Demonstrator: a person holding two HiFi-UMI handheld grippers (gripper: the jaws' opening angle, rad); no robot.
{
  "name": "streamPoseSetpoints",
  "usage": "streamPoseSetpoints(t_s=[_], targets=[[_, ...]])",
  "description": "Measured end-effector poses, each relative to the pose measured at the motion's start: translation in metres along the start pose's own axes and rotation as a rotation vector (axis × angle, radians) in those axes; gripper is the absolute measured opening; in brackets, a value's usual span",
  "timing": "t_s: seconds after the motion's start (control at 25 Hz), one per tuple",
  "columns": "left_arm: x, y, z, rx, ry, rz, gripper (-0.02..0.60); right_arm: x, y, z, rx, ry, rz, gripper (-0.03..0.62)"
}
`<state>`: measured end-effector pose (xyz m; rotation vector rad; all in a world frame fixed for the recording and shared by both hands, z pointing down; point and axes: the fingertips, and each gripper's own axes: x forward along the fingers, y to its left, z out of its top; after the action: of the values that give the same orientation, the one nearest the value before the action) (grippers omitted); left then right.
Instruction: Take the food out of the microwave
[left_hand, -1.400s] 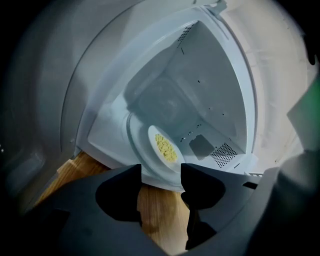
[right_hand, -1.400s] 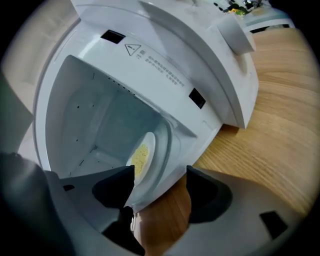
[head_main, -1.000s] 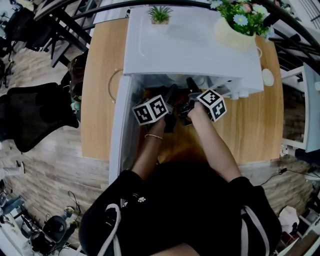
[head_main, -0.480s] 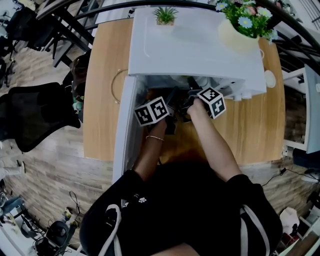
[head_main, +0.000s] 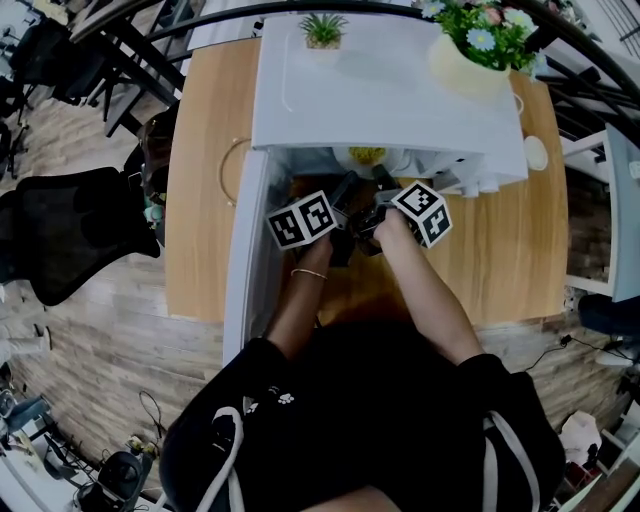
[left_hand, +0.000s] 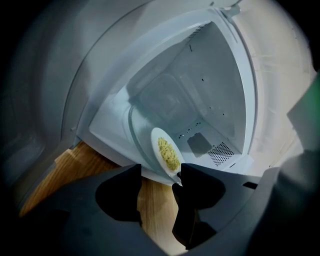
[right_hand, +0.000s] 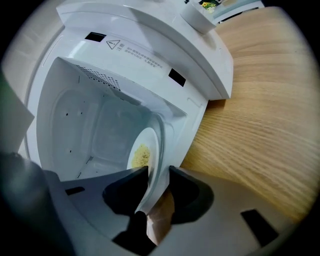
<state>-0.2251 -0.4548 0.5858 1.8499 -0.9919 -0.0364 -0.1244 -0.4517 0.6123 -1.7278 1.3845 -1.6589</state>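
A white plate (head_main: 367, 156) with yellow food shows at the mouth of the open white microwave (head_main: 385, 90). My right gripper (right_hand: 158, 172) is shut on the plate's near rim (right_hand: 154, 180), and the food (right_hand: 141, 155) lies just beyond its jaws. My left gripper (left_hand: 159, 175) is open; the plate (left_hand: 167, 155) touches the tip of its right-hand jaw, and wood shows through the gap. In the head view both grippers, left (head_main: 340, 195) and right (head_main: 383, 190), reach into the opening side by side.
The microwave door (head_main: 243, 250) stands open at the left. The microwave sits on a wooden table (head_main: 195, 200). A small plant (head_main: 322, 28) and a flower pot (head_main: 478, 50) rest on top. A black chair (head_main: 70, 235) stands left of the table.
The plate has come forward to the microwave's mouth: its yellow food now shows in the head view, where it was hidden before. Both grippers have drawn back slightly.
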Motion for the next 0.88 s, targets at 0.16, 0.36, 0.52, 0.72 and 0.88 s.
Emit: streamPoseSetpoints(t_s=[0.16,0.36,0.52,0.72,0.88], targets=[[0.001,-0.003,-0.003,-0.002,0.003,-0.004,0.225,-0.005,0.002,-0.001,-0.025,0.005,0.016,0.094],[0.002,-0.009,-0.008,-0.011,0.011,-0.020,0.225,-0.010,0.004,-0.001,0.004,0.017,0.059,0.056],[0.004,-0.011,-0.011,-0.008,0.014,-0.021,0.225,-0.016,0.006,-0.001,0.037,0.028,0.082,0.041],[0.003,-0.015,-0.015,-0.020,0.007,-0.019,0.213,-0.026,0.001,-0.003,0.076,0.048,0.105,0.035],[0.002,-0.014,-0.018,-0.015,-0.003,0.010,0.135,-0.031,-0.001,-0.002,0.080,0.060,0.125,0.032]])
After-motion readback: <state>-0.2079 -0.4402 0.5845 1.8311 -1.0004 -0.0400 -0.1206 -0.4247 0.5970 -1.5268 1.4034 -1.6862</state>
